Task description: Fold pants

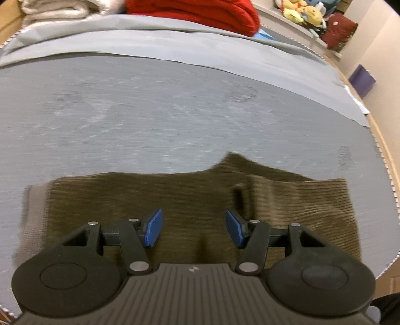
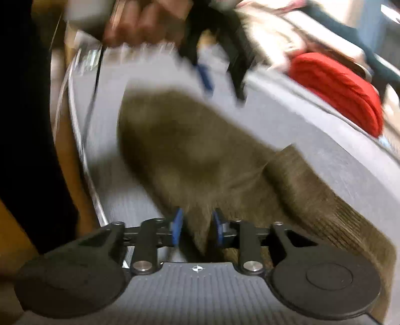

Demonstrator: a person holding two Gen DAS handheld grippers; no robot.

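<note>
Brown corduroy pants (image 1: 175, 205) lie folded on the grey table mat (image 1: 175, 112), their lighter waistband end at the right. My left gripper (image 1: 193, 228) hovers just above the pants with its blue pads wide apart and nothing between them. In the blurred right wrist view the pants (image 2: 200, 150) stretch away across the mat, and my right gripper (image 2: 196, 228) is shut on a pinched fold of their near edge. The left gripper (image 2: 220, 75) shows there at the far end, held by a hand, above the pants.
A red folded cloth (image 1: 200, 12) and white towels (image 1: 55, 10) lie at the back of the table. Plush toys (image 1: 302, 12) sit on a shelf at the back right. The table's right edge (image 1: 385, 160) is close to the pants.
</note>
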